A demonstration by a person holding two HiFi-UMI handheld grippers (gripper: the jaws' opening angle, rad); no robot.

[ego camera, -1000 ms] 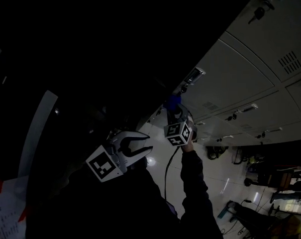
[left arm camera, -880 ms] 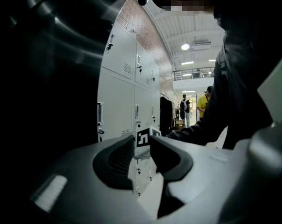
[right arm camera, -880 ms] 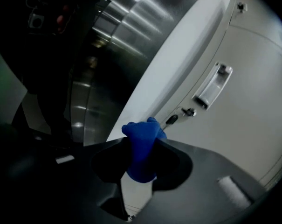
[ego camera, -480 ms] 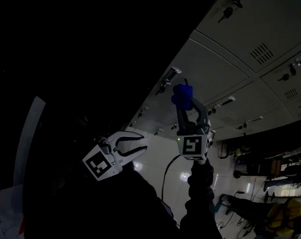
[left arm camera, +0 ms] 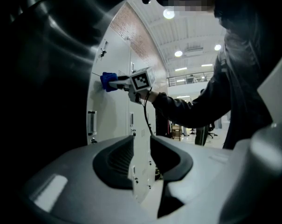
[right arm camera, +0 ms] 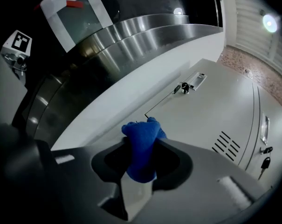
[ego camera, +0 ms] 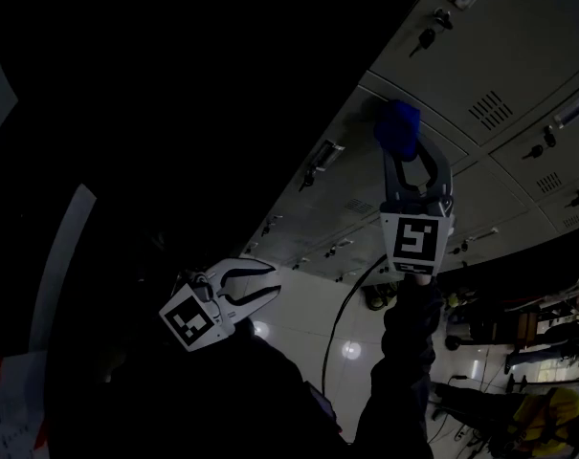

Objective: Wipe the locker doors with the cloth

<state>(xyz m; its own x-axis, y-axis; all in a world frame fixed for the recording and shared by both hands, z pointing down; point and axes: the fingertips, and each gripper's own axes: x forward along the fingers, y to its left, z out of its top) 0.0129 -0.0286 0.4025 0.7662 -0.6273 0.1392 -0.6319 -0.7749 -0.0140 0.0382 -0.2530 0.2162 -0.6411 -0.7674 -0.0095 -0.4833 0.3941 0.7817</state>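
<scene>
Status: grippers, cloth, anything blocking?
Right gripper shut on bunched blue cloth, at pale grey metal locker door. Left gripper open, empty. Nothing blocking.

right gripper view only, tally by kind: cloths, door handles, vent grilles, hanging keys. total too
blue cloth: 1
door handles: 2
vent grille: 1
key: 1
Total: 5

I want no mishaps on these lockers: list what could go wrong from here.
The blue cloth sits bunched between the right hand-held gripper's jaws; pressing on the locker door might pull it loose. The door's latch and a hanging key protrude; a stroke could snag there.
</scene>
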